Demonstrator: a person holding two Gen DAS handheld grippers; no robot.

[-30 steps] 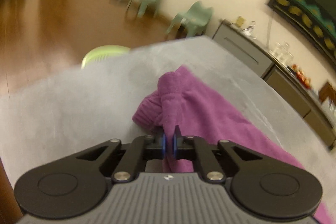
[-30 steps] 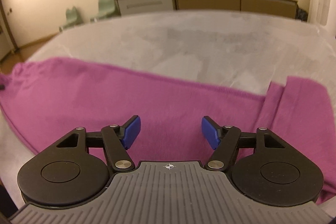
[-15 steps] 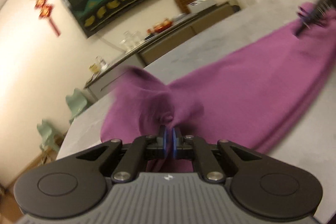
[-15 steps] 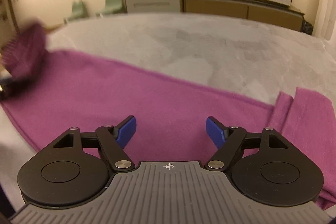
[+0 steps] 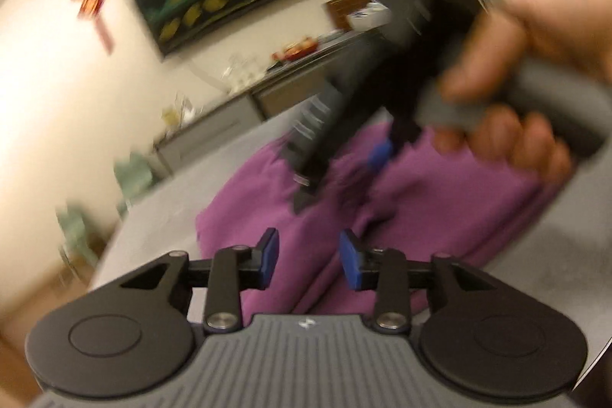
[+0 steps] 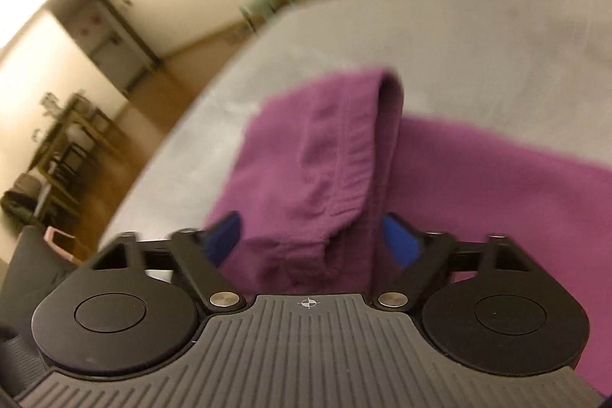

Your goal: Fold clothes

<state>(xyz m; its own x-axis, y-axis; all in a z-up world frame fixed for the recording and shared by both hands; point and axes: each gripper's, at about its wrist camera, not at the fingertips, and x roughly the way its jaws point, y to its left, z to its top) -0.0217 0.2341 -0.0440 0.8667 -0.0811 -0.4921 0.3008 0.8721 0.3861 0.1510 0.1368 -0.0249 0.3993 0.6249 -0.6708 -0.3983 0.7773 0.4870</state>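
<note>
On the grey table, both grippers gape over the purple garment.

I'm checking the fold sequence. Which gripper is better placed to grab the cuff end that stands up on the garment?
Probably the right gripper: its open jaws straddle the upright ribbed cuff of the purple garment. The left gripper is open too, over flat cloth.
</note>
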